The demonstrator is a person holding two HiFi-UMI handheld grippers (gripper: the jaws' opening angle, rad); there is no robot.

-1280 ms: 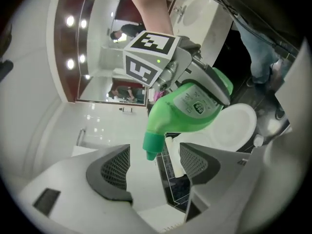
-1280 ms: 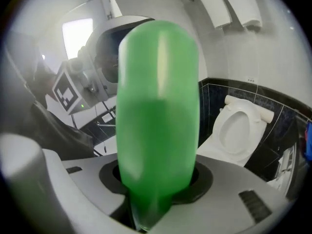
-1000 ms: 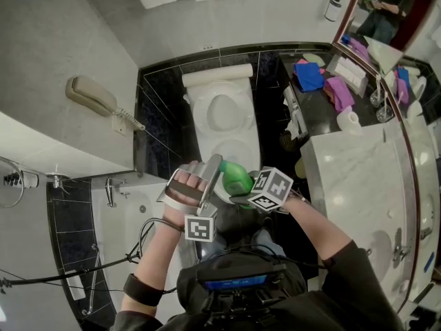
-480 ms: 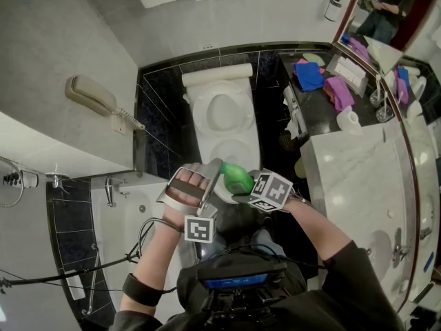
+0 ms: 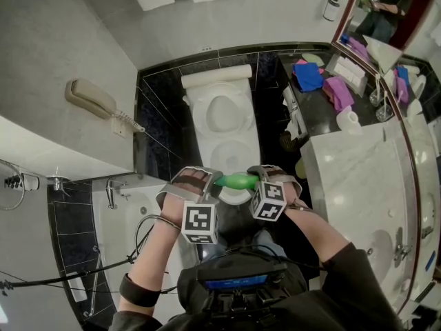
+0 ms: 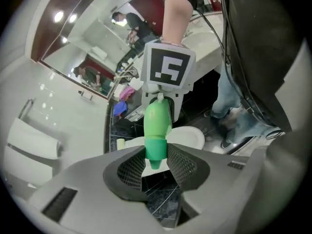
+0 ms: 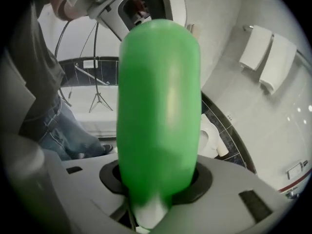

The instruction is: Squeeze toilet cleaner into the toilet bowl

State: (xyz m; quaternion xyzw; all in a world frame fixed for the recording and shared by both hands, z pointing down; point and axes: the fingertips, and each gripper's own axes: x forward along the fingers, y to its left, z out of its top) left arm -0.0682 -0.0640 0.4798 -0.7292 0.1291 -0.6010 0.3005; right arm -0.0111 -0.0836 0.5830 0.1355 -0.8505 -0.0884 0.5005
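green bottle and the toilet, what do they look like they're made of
The green bottle is likely plastic: it is smooth and semi-glossy, with a soft highlight running down its side. The toilet is probably glazed ceramic: it is plain white and smooth, though its sheen is hard to judge from above.

Dark tiled floor point(image 6: 163, 201) under white toilet point(image 5: 224, 116)

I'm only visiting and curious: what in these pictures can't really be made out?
Label on the green bottle: right gripper view, bottle fills the frame, blurred.
Tip of the cap, open or sealed: left gripper view, too small.
Contents of the toilet bowl: head view, too small; near rim behind the bottle.
The person in the mirror: head view, cut by the top edge.
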